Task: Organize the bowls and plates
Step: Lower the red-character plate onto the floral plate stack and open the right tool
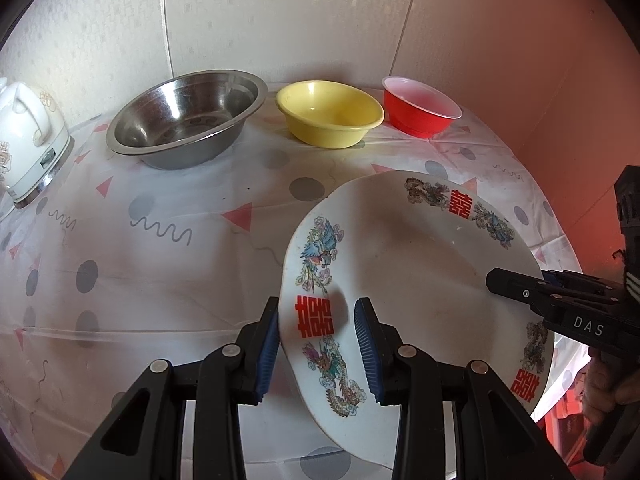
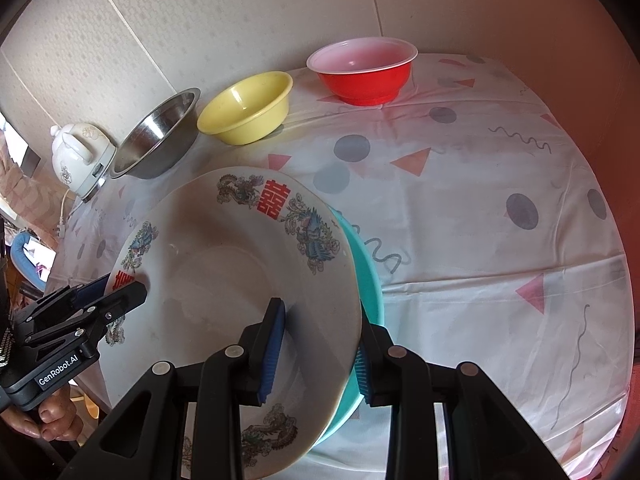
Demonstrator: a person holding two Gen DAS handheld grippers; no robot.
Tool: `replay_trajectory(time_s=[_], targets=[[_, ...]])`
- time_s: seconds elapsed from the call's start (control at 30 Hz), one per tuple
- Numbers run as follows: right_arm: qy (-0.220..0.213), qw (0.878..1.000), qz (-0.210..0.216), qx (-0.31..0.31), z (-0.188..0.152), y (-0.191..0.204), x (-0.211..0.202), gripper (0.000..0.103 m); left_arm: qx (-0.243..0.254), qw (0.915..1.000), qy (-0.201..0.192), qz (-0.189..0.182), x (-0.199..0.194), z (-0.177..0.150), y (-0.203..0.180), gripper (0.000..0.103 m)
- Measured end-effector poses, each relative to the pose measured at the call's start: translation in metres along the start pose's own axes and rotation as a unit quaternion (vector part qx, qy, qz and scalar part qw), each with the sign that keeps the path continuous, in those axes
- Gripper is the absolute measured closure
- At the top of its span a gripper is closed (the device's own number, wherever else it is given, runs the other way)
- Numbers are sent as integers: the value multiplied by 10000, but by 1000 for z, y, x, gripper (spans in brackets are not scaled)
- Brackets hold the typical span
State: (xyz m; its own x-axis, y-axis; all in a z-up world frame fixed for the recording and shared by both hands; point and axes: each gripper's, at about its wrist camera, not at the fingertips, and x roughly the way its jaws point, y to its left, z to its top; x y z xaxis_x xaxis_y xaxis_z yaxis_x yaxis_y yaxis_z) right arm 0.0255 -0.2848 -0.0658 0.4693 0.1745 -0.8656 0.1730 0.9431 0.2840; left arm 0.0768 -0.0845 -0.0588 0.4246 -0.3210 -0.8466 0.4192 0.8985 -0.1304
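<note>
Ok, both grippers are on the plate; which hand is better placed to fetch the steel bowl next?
Probably left. The steel bowl sits far left in the row, on the side of the left gripper; the right gripper is across the plate, nearer the red bowl.

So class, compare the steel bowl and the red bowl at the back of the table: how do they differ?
The steel bowl is bare grey metal all over; the red bowl is red outside with a pale lining and white rim. The steel bowl is wider and shallower; the red bowl is narrower and deeper. The steel bowl stands beside the white kettle, the red bowl at the row's other end. Both stand upright and empty.
</note>
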Motion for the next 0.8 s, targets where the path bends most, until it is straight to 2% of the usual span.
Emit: replay_trajectory(time_s=[0.8], targets=[[47, 9997, -21, 218, -1, -2, -2, 71, -117, 9999, -21, -45, -3, -5, 1, 66]])
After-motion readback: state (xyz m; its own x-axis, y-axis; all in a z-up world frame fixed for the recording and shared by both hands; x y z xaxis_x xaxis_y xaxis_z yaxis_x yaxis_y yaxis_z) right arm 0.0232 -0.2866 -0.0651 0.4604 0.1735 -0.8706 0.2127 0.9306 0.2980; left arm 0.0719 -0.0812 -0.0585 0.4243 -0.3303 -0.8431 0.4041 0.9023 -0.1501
